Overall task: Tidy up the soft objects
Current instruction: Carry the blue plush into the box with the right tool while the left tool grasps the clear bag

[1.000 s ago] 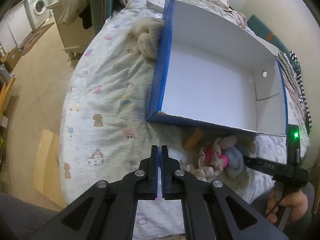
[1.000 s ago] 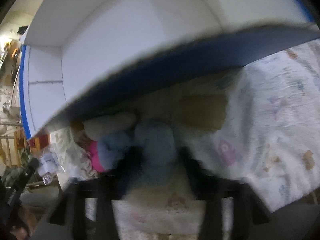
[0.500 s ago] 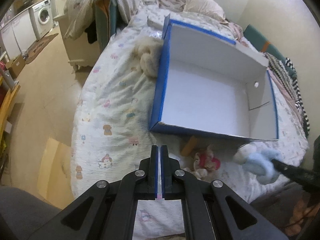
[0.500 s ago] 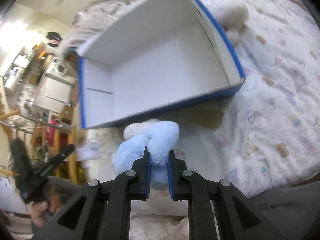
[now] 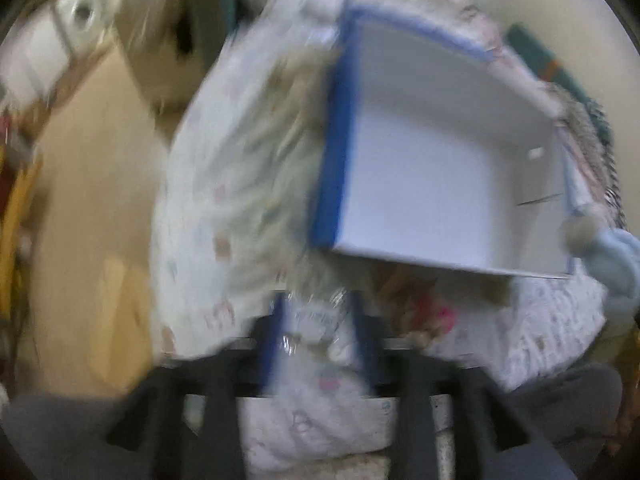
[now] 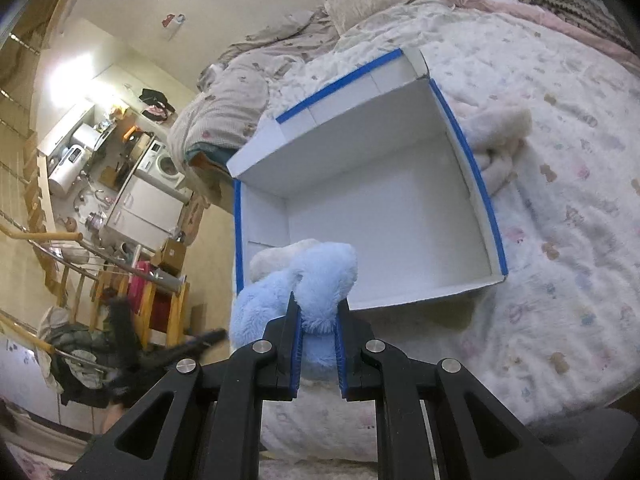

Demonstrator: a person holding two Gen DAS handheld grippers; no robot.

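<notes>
My right claw (image 6: pixel 318 334) clamps the blue plush toy (image 6: pixel 296 292); next, carry it over the box (image 6: pixel 384 216). My left claw (image 5: pixel 320 340) is opening, empty.

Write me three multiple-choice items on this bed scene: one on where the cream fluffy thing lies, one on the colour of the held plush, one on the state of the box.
1. Where does the cream fluffy bundle lie?
A. Inside the box
B. On the bedspread against the box's outer wall
C. On the floor

2. What colour is the plush toy in the right gripper?
A. Light blue
B. Red
C. Green

3. What is the state of the blue-edged box?
A. Lid shut
B. Open and packed full
C. Open, nothing seen inside

Key: 1 B, the bundle rests on the bedspread outside the blue rim. 2 A, light blue fur bulges between the blue pads. 3 C, the white floor and walls show bare in both views.
</notes>
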